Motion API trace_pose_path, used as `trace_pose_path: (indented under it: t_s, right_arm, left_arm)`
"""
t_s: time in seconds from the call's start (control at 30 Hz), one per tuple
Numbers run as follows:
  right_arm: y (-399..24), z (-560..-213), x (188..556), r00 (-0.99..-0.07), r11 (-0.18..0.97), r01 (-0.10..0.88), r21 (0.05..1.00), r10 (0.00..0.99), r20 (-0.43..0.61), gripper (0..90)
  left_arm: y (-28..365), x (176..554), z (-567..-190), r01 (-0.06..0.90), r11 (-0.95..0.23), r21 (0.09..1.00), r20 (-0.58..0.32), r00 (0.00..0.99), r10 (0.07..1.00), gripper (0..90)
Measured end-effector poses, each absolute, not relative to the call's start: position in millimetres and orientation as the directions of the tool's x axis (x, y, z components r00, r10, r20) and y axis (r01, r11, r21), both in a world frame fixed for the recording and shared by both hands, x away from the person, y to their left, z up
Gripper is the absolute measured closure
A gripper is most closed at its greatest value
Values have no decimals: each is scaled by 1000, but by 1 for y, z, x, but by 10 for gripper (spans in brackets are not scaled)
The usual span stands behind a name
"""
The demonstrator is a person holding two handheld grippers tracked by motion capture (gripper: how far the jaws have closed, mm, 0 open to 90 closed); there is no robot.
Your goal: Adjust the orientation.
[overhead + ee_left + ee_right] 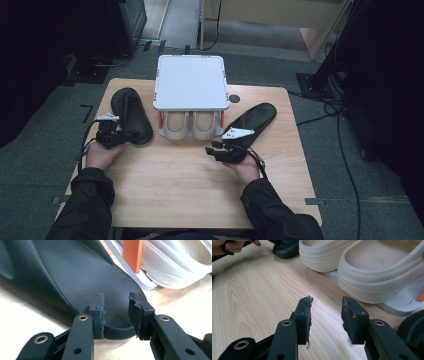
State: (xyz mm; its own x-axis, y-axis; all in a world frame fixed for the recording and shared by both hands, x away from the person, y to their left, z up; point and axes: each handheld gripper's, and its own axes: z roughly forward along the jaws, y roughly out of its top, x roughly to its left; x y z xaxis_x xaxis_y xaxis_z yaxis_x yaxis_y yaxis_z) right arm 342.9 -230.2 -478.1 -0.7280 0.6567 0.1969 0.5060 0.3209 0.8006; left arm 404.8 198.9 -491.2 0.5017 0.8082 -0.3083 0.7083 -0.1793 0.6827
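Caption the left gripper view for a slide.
Left gripper, jaws apart, straddles the rounded end of a black insole beside cream shoes.

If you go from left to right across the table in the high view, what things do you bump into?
Left hand-held gripper → left black insole → cream shoes under the white rack → right hand-held gripper → right black insole.

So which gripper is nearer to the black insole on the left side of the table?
Left. The left gripper has its open jaws around the near end of that black insole. The right gripper sits across the table, beside the other insole.
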Motion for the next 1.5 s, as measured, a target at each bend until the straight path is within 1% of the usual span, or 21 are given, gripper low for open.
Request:
trace_pose_path:
  t_s: [0.43, 0.57, 0.73, 0.83, 0.97, 1.17, 1.27, 1.5]
  right_arm:
    - [-221, -478, 351, -738, 320, 510, 799, 639, 216, 600]
    - [-220, -478, 351, -740, 323, 510, 797, 637, 216, 601]
    - [-220, -479, 351, -738, 325, 519, 790, 637, 223, 601]
    - [-220, -479, 349, -740, 330, 519, 788, 634, 222, 600]
    - [-222, -478, 344, -740, 322, 512, 797, 636, 219, 600]
    - [-226, -478, 339, -733, 317, 513, 798, 645, 216, 600]
    - [-229, -477, 335, -729, 320, 516, 795, 651, 211, 600]
    - [-236, -477, 327, -715, 307, 519, 797, 668, 208, 600]
  left_arm:
    - [218, 390, -489, 724, -159, 671, -319, 476, 819, 656]
    - [220, 392, -487, 717, -165, 677, -326, 493, 806, 637]
    - [226, 400, -475, 698, -157, 699, -319, 501, 805, 609]
    - [232, 407, -471, 693, -132, 709, -323, 485, 813, 551]
    - [235, 418, -467, 679, -121, 724, -313, 481, 819, 546]
    - [235, 439, -471, 700, -140, 700, -300, 467, 832, 537]
    - [238, 447, -474, 707, -129, 695, -304, 451, 839, 538]
    - [237, 467, -481, 715, -144, 684, -279, 440, 854, 539]
